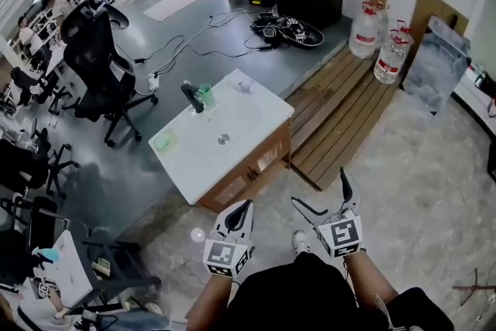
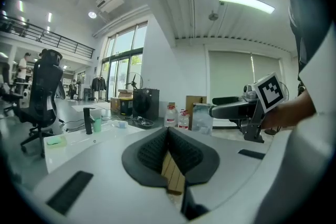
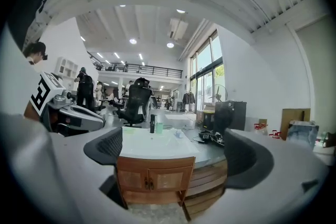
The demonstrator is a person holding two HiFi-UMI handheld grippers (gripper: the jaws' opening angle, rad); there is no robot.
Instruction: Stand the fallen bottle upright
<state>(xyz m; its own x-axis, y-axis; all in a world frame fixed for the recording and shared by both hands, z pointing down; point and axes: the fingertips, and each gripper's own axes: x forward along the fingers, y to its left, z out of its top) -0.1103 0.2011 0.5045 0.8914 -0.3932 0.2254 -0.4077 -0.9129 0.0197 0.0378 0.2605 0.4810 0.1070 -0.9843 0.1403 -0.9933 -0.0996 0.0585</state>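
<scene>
One white sink counter [image 1: 256,111], wooden cabinet [image 1: 256,167], grey floor [image 1: 240,58], office chair [image 1: 97,58]

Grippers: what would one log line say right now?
left gripper: shut, empty | right gripper: open, empty | both apart from sink cabinet | bottle untouched

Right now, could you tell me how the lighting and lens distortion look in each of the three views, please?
Head view: even daylight, the white countertop bright but not blown out, straight edges slightly bent. Left gripper view: strong fisheye with black corners, the ceiling lamp glaring. Right gripper view: same fisheye, the tall windows very bright.
</scene>
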